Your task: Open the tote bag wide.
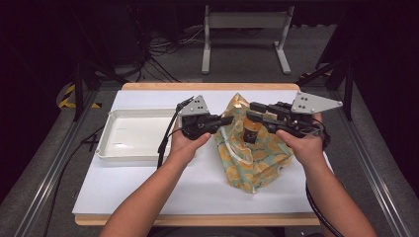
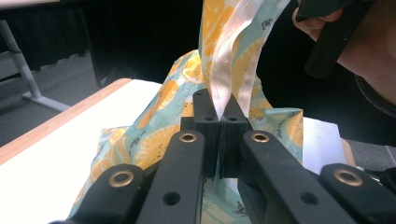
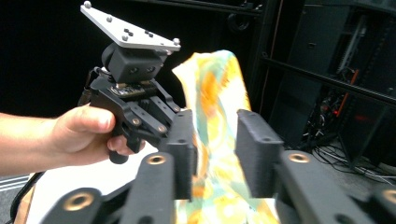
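- Left tongs (image 1: 228, 120): black, with brass-ringed pivots, a grey three-cornered plate dotted with screws, and a black cable.
- Right tongs (image 1: 252, 111): black, same grey plate.
- Forearms bare, no sleeves.

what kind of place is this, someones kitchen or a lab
Probably a lab or recording studio, not a kitchen: black curtains, loose cables on the floor, an equipment rack, and a metal-framed table.

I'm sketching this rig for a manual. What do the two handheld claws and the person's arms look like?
Both claws, left claw and right claw, are black, with linked arms pinned by brass-coloured rivets and blocky jaw pads. Each carries a grey three-cornered plate studded with screws, and a black cable trails from each. The forearms are bare, no sleeves in view.
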A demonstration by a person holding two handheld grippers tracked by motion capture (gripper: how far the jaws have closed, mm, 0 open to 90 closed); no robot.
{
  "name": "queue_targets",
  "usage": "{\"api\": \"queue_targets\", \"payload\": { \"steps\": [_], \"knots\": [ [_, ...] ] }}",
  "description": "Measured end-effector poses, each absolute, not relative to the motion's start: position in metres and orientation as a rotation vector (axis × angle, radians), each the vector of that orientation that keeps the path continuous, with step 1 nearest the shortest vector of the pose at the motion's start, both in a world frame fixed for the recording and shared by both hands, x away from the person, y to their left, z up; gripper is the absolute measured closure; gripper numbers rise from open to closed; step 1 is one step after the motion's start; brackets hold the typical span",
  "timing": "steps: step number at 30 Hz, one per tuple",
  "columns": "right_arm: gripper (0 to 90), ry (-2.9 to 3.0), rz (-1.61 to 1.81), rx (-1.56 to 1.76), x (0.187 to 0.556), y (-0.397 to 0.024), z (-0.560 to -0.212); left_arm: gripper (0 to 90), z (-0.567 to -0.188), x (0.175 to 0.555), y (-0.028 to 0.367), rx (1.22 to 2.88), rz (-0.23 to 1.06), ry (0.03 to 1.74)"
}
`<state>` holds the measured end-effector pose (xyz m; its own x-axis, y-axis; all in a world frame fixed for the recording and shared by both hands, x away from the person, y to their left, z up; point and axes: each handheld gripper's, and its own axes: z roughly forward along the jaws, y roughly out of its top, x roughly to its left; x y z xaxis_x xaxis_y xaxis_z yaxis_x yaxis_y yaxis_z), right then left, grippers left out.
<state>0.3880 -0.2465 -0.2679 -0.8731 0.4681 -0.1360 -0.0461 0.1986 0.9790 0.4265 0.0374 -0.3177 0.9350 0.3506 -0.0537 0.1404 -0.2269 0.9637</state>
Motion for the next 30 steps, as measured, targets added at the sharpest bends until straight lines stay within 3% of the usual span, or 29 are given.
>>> {"api": "queue_targets", "payload": {
  "steps": [2, 3, 5, 10, 30],
  "knots": [
    [52.6, 2.055, 1.728, 0.434, 0.387, -0.256, -0.269, 89.1, -0.317, 0.427, 0.038, 1.801, 0.202, 0.365],
    [52.6, 2.055, 1.728, 0.434, 0.387, -0.256, -0.269, 89.1, -0.317, 0.427, 0.038, 1.801, 0.202, 0.365],
    [41.0, 2.031, 1.710, 0.480, 0.387, -0.268, -0.272, 89.1, -0.317, 0.427, 0.038, 1.801, 0.200, 0.368],
    [22.1, 2.029, 1.631, 0.564, 0.390, -0.289, -0.281, 89.1, -0.318, 0.427, 0.039, 1.800, 0.197, 0.370],
    [14.0, 2.095, 1.521, 0.715, 0.404, -0.325, -0.323, 89.0, -0.316, 0.427, 0.040, 1.797, 0.195, 0.362]
  ]
}}
